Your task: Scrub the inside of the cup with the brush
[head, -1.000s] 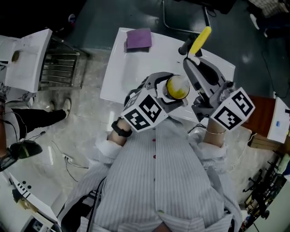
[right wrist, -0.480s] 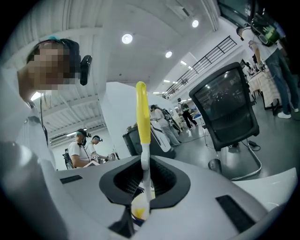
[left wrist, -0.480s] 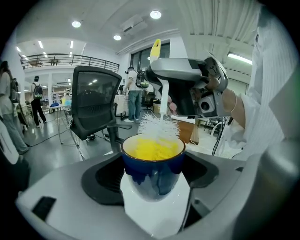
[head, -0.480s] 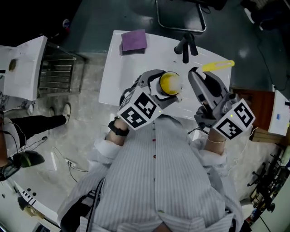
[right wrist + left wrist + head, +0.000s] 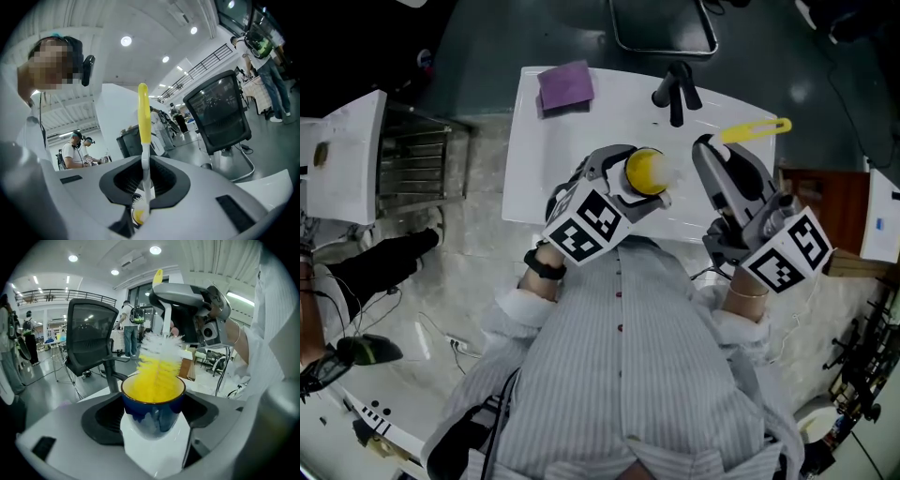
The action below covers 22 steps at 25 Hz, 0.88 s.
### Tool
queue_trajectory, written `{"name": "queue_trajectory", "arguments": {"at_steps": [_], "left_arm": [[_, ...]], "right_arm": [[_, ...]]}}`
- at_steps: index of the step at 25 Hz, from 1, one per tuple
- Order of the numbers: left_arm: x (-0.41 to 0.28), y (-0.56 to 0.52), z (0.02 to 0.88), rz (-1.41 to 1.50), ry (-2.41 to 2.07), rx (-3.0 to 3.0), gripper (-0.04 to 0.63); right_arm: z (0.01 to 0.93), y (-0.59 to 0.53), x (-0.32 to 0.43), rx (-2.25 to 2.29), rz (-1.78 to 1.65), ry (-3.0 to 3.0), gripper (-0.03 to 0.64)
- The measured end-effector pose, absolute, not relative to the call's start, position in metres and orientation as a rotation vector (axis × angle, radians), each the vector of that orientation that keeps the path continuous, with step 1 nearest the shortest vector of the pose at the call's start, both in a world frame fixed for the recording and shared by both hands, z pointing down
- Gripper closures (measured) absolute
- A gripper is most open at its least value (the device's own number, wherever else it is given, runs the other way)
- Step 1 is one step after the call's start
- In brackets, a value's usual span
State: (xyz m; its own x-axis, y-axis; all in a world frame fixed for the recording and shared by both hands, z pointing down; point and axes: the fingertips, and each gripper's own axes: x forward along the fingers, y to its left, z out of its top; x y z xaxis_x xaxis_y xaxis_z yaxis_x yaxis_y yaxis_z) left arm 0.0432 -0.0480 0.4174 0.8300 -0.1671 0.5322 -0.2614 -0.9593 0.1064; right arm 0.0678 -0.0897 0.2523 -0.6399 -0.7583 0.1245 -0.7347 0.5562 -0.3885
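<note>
My left gripper [image 5: 630, 187] is shut on a blue cup [image 5: 153, 408] with a yellow inside [image 5: 645, 171], held upright close to my chest, above the near edge of the white table [image 5: 609, 112]. The brush's yellow and white bristles [image 5: 159, 363] stand in the cup's mouth, partly above the rim. My right gripper [image 5: 710, 155] is shut on the brush's shaft [image 5: 145, 164]. Its yellow handle [image 5: 756, 129] sticks out to the right. In the right gripper view the handle [image 5: 144, 117] rises straight between the jaws. The right gripper [image 5: 187, 303] hangs above the cup.
A purple cloth [image 5: 564, 85] lies at the table's far left corner. A black tap-like fitting [image 5: 675, 86] stands at the far edge. A wire rack [image 5: 412, 155] is on the floor to the left. A black office chair [image 5: 89, 341] stands beyond the table.
The brush handle has swung from pointing up and away to pointing right. The bristles have come down to the cup's mouth. Both grippers keep their hold.
</note>
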Motion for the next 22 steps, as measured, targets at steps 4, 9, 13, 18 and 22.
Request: {"name": "queue_trajectory", "arguments": {"at_steps": [4, 9, 13, 18, 22], "left_arm": [[0.046, -0.049, 0.429, 0.835, -0.294, 2.829, 0.21], [0.051, -0.056, 0.457, 0.896, -0.245, 2.806, 0.21], [0.053, -0.064, 0.482, 0.936, -0.201, 2.781, 0.21], [0.053, -0.072, 0.514, 0.985, -0.15, 2.749, 0.21], [0.051, -0.074, 0.541, 1.034, -0.091, 2.733, 0.21]], "right_arm": [[0.243, -0.089, 0.086, -1.354, -0.63, 2.643, 0.557], [0.244, -0.094, 0.11, -1.416, -0.635, 2.562, 0.557], [0.254, -0.099, 0.129, -1.489, -0.652, 2.512, 0.557], [0.272, -0.101, 0.151, -1.581, -0.693, 2.45, 0.557], [0.29, -0.1, 0.159, -1.63, -0.74, 2.418, 0.557]]}}
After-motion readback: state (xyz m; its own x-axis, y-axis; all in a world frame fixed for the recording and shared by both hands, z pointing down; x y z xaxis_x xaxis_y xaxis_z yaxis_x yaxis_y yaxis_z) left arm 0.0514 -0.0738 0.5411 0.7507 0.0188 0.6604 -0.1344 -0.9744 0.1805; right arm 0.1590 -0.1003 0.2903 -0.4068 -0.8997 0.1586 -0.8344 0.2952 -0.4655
